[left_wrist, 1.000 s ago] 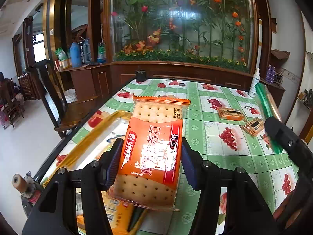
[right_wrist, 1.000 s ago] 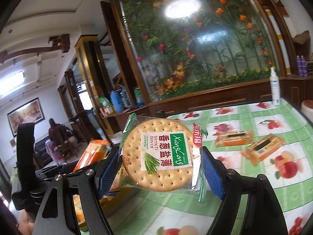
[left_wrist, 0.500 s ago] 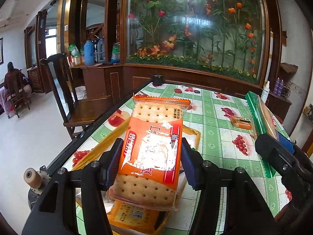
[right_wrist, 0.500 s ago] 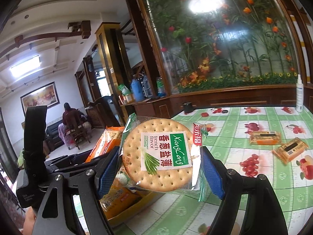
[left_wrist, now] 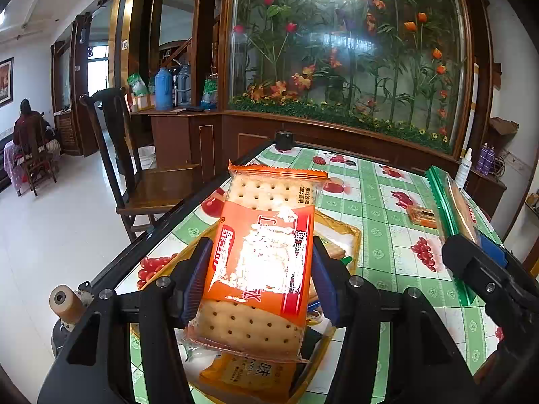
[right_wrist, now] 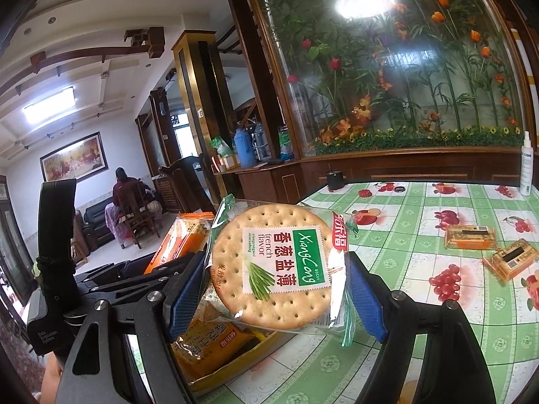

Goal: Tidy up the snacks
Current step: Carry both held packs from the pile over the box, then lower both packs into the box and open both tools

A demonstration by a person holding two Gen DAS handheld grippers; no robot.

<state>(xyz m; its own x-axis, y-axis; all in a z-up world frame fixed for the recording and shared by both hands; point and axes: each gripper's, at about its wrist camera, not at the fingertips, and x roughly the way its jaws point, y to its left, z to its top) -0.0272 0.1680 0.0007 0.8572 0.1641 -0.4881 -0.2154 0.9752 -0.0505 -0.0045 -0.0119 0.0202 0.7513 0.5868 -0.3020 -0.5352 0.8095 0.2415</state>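
Step in hand: carry both packs to the tray.
Left fingers [left_wrist: 261, 279] hold the orange pack [left_wrist: 259, 262]; right fingers [right_wrist: 278, 289] hold the round-cracker pack [right_wrist: 279, 266]. Tray [left_wrist: 350, 235] lies below both; next, lower and release.

Glossy orange plastic wrapper [left_wrist: 262, 262], glare-struck, over pale perforated crackers. Clear crinkled film with green edge on round cracker pack [right_wrist: 276, 266]. Matt black gripper arms; blue textured pads [right_wrist: 365, 299]. Shiny wipe-clean tablecloth [right_wrist: 421, 252], printed fruit. Polished dark wood chair [left_wrist: 141, 181]. Glossy white floor tiles [left_wrist: 50, 235].
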